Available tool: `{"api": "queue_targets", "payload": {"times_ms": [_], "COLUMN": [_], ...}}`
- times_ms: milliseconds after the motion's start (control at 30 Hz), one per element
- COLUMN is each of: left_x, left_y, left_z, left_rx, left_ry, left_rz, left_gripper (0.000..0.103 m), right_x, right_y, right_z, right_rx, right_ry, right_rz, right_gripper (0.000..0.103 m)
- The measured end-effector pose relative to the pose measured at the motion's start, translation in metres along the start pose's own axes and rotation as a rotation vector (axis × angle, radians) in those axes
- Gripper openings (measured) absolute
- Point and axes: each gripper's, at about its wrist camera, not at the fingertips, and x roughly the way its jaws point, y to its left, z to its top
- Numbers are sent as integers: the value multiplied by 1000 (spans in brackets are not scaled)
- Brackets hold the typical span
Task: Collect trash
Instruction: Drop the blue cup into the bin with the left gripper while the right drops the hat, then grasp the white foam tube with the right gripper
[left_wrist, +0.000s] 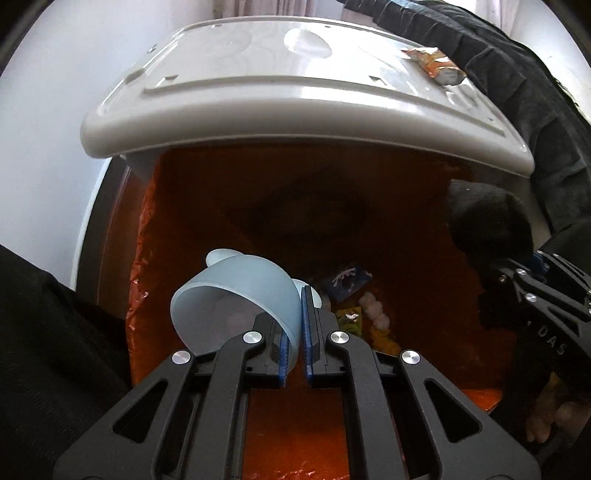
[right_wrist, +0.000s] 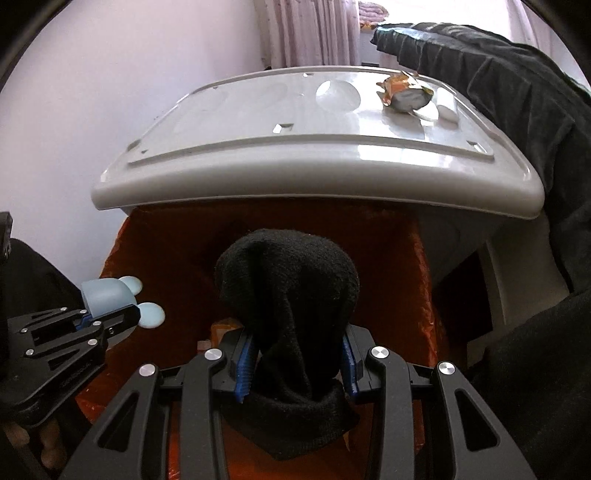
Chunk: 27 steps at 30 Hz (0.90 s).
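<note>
Left gripper (left_wrist: 295, 325) pinches the pale-blue plastic cup (left_wrist: 236, 299) by its wall; right gripper (right_wrist: 295, 358) clamps a black knitted sock (right_wrist: 291, 295). Both hang over the orange-lined bin (left_wrist: 406, 206); best released straight down, clear of the grey lid (right_wrist: 295, 166).

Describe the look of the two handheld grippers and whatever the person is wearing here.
Both grippers, left gripper and right gripper, are matte black linkage frames with cut-out slots, round silver pivot bolts and blue ridged pads. White lettering marks the right one's side. Black sleeve.
</note>
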Motion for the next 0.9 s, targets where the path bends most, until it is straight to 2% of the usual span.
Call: {"api": "queue_targets", "payload": {"times_ms": [33, 100, 167, 233, 267, 333, 433, 767, 900], "left_x": [2, 3, 5, 7, 5, 0, 1, 1, -4], "left_y": [0, 1, 0, -1, -1, -1, -4, -2, 0], "left_z": [0, -1, 1, 2, 2, 3, 2, 0, 2], "left_rx": [-3, -6, -6, -4, -7, -9, 4, -4, -6], "left_ry": [5, 8, 17, 19, 2, -22, -16, -13, -37], "left_rz": [2, -2, 20, 53, 64, 53, 70, 72, 63], "left_gripper": [5, 5, 15, 78, 83, 84, 84, 84, 84], "right_x": [1, 4, 4, -1, -3, -6, -10, -13, -18], "right_y": [-2, -6, -8, -13, -17, -25, -31, -33, -39], "right_z": [0, 2, 4, 5, 5, 6, 7, 7, 17], "right_rx": [7, 20, 34, 66, 85, 134, 169, 178, 198], "right_ry": [3, 10, 13, -18, -26, -41, -58, -71, -86], "right_rz": [-1, -3, -12, -35, -35, -26, -19, -15, -1], "right_gripper": [37, 44, 67, 71, 71, 72, 72, 72, 72]}}
